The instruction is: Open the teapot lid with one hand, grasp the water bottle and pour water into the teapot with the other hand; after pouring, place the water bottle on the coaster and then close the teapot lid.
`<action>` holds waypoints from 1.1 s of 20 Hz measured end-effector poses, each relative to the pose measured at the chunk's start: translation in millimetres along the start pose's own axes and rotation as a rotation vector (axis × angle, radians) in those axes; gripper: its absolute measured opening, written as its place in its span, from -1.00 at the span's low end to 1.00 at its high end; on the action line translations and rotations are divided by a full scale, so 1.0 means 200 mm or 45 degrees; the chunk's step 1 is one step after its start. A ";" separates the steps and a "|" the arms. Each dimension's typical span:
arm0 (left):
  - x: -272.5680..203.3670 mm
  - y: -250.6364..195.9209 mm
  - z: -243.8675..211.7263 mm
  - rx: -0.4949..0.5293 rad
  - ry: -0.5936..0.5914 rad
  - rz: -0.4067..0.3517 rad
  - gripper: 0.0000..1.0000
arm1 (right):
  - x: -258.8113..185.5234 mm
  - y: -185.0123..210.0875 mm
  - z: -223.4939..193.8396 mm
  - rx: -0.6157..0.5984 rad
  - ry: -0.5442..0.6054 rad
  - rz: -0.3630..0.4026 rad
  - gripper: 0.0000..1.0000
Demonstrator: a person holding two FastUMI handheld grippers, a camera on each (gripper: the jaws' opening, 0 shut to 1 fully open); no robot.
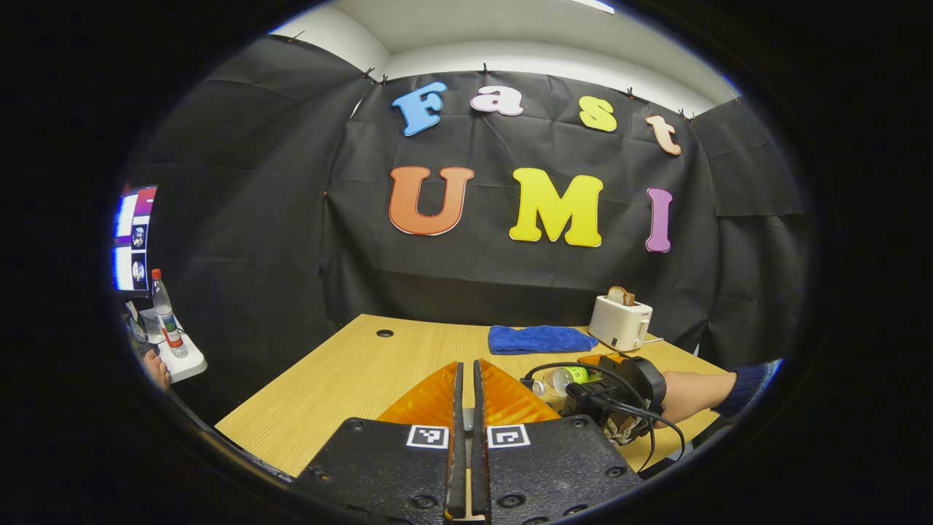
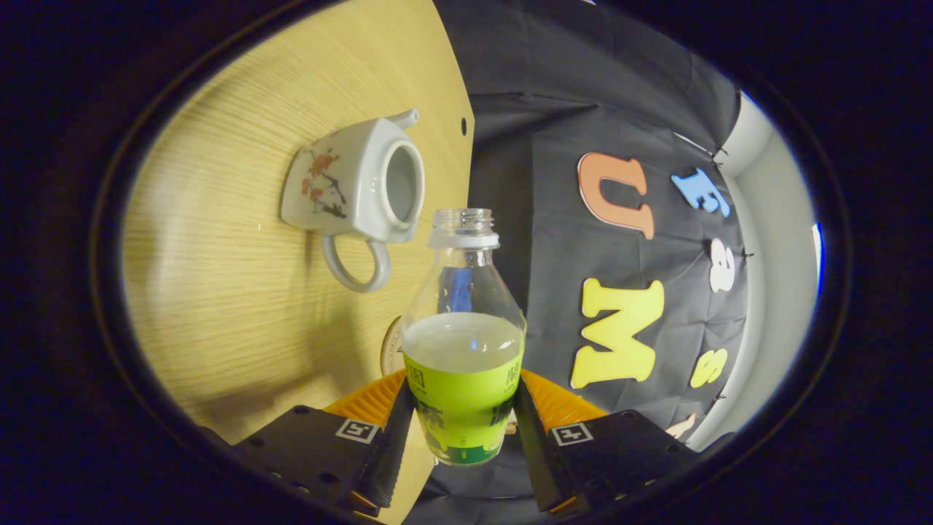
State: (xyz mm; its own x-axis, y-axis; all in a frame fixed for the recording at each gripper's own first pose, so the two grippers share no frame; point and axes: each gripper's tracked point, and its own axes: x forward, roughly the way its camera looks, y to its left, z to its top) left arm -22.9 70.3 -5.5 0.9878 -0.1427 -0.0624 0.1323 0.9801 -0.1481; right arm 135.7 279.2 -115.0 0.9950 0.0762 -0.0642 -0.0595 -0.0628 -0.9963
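A white teapot [image 2: 342,193] with a flower print stands on the wooden table [image 2: 219,292]; its mouth is uncovered and its handle points toward me. My right gripper [image 2: 463,386] is shut on a clear water bottle [image 2: 463,343] with a green label. The bottle has no cap, is about half full, and is tipped over with its neck close to the teapot. A round coaster [image 2: 391,348] peeks out behind the bottle. My left gripper [image 1: 467,366] is shut above the table, with a pale sliver of the teapot lid [image 1: 467,421] pinched between its fingers. In the left gripper view a hand holds the right gripper [image 1: 619,397] with the bottle [image 1: 567,378].
A folded blue cloth [image 1: 540,339] and a white toaster [image 1: 620,322] with bread in it sit at the table's far edge. Off the table to the left, a red-capped bottle [image 1: 166,313] stands on a small white shelf, below a lit screen [image 1: 133,240].
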 end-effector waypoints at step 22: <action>0.02 0.02 -0.04 0.005 0.038 0.000 -0.89 | -0.01 -0.28 0.13 -0.556 -0.042 -0.430 0.45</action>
State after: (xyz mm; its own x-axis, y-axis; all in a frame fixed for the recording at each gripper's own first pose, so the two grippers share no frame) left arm -20.0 72.8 -14.6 0.9849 -0.1468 -0.0916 0.1327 0.9806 -0.1443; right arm 134.2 307.6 -59.7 0.9495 0.1945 0.2460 0.3084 -0.4361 -0.8454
